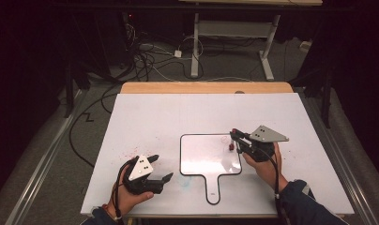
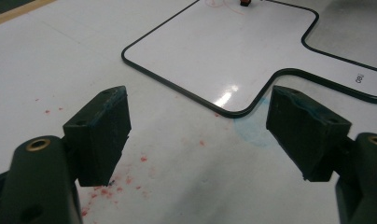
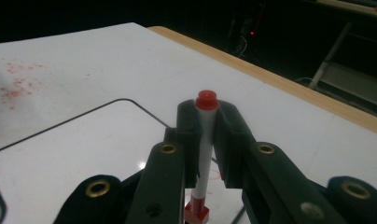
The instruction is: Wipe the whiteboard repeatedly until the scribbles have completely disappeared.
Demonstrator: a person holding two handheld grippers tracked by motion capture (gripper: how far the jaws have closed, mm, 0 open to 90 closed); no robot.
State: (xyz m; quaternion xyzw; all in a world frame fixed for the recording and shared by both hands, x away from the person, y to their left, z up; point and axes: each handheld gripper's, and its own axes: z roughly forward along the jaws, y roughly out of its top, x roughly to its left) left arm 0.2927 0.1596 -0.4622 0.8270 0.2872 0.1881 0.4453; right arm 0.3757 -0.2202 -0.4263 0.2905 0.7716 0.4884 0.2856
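**Right claw clamps a red marker upright over the whiteboard**

The right claw (image 3: pixel 206 135) is closed tight on a red-capped marker (image 3: pixel 205 154), its jaws pressing the white barrel from both sides. In the right gripper view the marker stands upright between them, its red end on top and its red lower end down at the board. In the high view this claw (image 1: pixel 234 139) sits over the upper right corner of the small whiteboard (image 1: pixel 204 161), beside a faint red scribble (image 1: pixel 223 138); whether the tip actually touches the surface is hard to tell.

The left claw (image 1: pixel 160 168) is wide open and holds nothing. It hovers over the bench (image 1: pixel 145 117), just left of the whiteboard's black-edged handle (image 1: pixel 213 187). Below its jaws the white bench top carries red specks (image 2: pixel 130 179) and a pale blue smudge (image 2: pixel 252 130).
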